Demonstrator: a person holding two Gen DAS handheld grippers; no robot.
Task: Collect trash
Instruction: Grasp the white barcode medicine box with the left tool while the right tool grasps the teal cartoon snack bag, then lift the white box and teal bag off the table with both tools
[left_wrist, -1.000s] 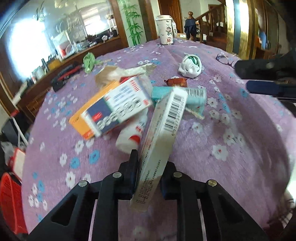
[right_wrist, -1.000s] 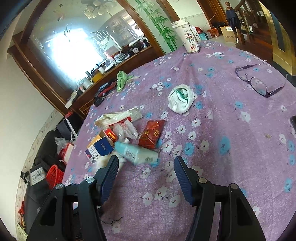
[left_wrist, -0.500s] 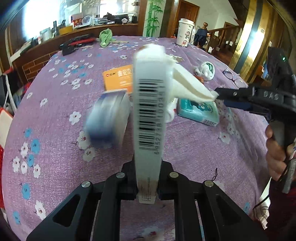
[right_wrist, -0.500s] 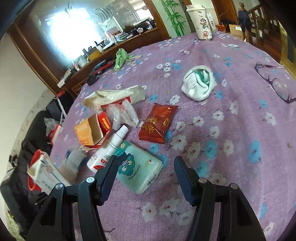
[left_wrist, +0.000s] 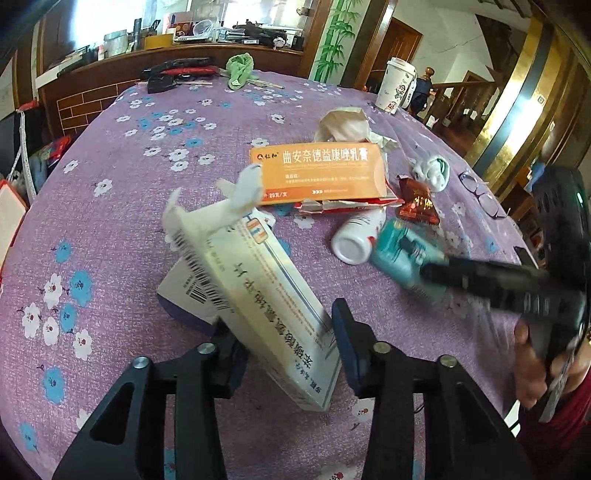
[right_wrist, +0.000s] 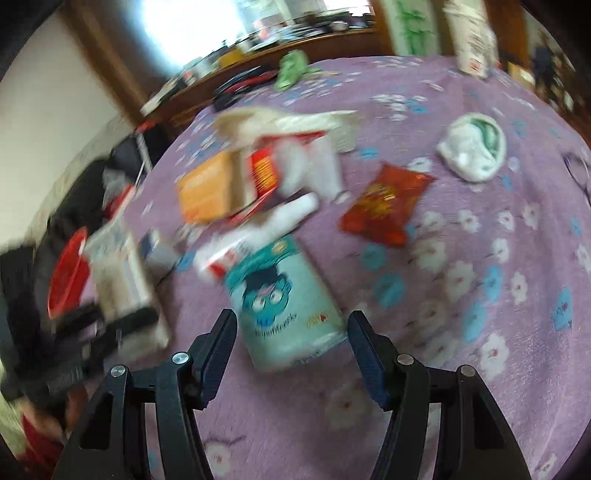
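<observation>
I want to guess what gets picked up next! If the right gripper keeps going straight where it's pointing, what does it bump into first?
Most likely the teal tissue pack. It lies on the purple cloth straight ahead of the right gripper, partly between its open fingers. The picture is blurry, so how near it is stays unclear.

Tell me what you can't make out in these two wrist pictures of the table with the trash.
- Left wrist view: the white carton hides most of the box lying under it.
- Left wrist view: whether the left gripper, whose jaws have just been opening, still presses the carton is unclear.
- Right wrist view: motion blur smears the print on the orange box.
- Right wrist view: the glasses are cut off by the right edge.
</observation>
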